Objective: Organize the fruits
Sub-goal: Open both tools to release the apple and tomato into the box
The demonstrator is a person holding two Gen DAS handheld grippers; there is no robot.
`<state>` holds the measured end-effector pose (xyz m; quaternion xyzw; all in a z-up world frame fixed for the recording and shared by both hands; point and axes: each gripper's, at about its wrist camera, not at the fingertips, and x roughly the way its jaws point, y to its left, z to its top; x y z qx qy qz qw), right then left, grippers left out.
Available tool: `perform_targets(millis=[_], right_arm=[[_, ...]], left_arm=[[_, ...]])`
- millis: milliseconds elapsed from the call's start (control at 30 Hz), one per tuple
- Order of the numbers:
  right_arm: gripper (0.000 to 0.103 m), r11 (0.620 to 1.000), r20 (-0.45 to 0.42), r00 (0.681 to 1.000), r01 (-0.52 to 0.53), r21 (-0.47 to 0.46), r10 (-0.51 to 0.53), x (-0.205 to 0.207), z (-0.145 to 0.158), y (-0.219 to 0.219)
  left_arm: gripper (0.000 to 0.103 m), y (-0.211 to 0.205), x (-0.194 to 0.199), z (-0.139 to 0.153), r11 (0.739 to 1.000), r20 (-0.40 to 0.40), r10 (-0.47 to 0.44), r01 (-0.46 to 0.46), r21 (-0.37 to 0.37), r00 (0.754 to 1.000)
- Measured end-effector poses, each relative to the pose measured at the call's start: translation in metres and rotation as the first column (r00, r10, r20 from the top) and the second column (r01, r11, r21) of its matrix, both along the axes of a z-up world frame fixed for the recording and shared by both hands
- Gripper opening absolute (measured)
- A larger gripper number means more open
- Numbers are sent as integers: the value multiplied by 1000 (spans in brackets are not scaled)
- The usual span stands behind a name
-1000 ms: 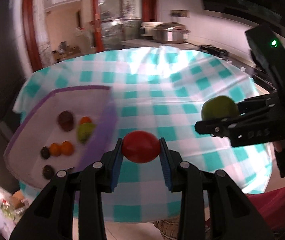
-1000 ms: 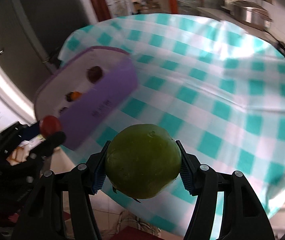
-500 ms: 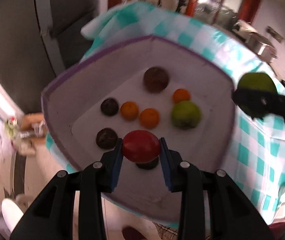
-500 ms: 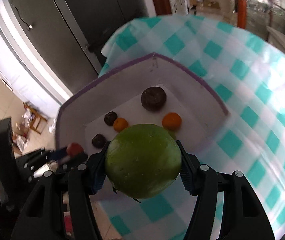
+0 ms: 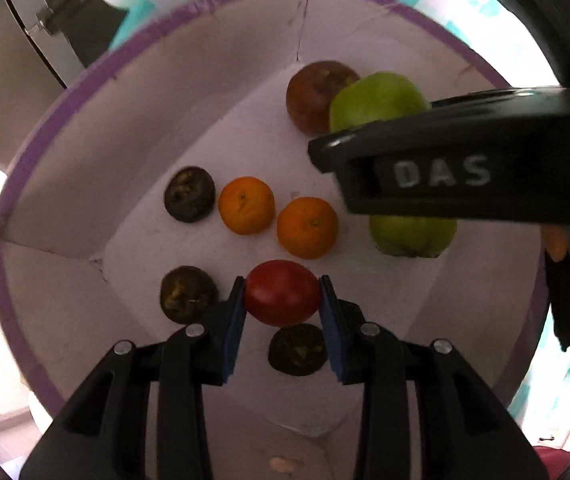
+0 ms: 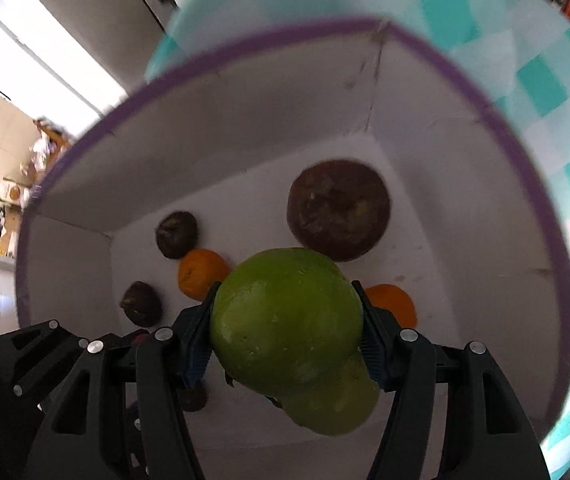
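Note:
My left gripper (image 5: 283,300) is shut on a red tomato (image 5: 282,293) and holds it inside the white box with a purple rim (image 5: 57,112). My right gripper (image 6: 287,328) is shut on a green apple (image 6: 285,320), also over the box (image 6: 245,132); it crosses the left wrist view with the apple (image 5: 377,98) at its tip. On the box floor lie two oranges (image 5: 247,205) (image 5: 307,227), another green apple (image 5: 411,236), a large dark fruit (image 5: 313,90) and three small dark fruits (image 5: 190,194).
The box sits at the edge of a table with a teal and white checked cloth (image 6: 545,80). A dark cabinet (image 5: 13,40) stands behind. The left gripper's body shows at lower left in the right wrist view (image 6: 37,360).
Both grippers have moved down closer into the box with their fruits. The right gripper now reaches across the left wrist view above the fruits.

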<state>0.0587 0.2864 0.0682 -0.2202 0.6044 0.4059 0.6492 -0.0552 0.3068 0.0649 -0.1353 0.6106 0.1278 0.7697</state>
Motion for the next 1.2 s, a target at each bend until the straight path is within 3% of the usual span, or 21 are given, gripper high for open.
perform_targets(millis=[133, 300, 533, 667, 767, 833, 933, 1100, 1200], right_arm=[[61, 995, -29, 999, -28, -93, 25, 0, -17, 12], [61, 991, -59, 998, -14, -133, 6, 4, -26, 13], [62, 991, -45, 999, -8, -135, 2, 2, -25, 12], [76, 995, -15, 1000, 25, -97, -27, 6, -14, 9], [76, 997, 28, 998, 53, -62, -51, 7, -1, -7], [78, 996, 69, 995, 80, -25, -78, 6, 12, -15], [84, 988, 134, 979, 144, 61, -151, 0, 44, -35], [87, 948, 176, 942, 248, 201, -284, -21, 87, -77], [87, 919, 192, 919, 288, 268, -344, -31, 109, -93]], left_arm=[[36, 1, 5, -8, 1000, -47, -2, 2, -5, 999], [37, -3, 6, -11, 1000, -67, -11, 12, 15, 998], [58, -10, 5, -9, 1000, -68, -10, 12, 19, 998], [66, -13, 2, -5, 999, -34, -31, 32, 35, 999], [78, -18, -3, 6, 999, 33, -33, 31, 35, 999], [92, -20, -9, 14, 999, 82, -34, 32, 23, 996], [97, -29, -25, 33, 999, 188, -47, 41, 34, 981], [98, -54, -52, 79, 986, 332, -98, 47, 159, 938], [101, -61, -71, 103, 961, 380, -89, -21, 275, 921]])
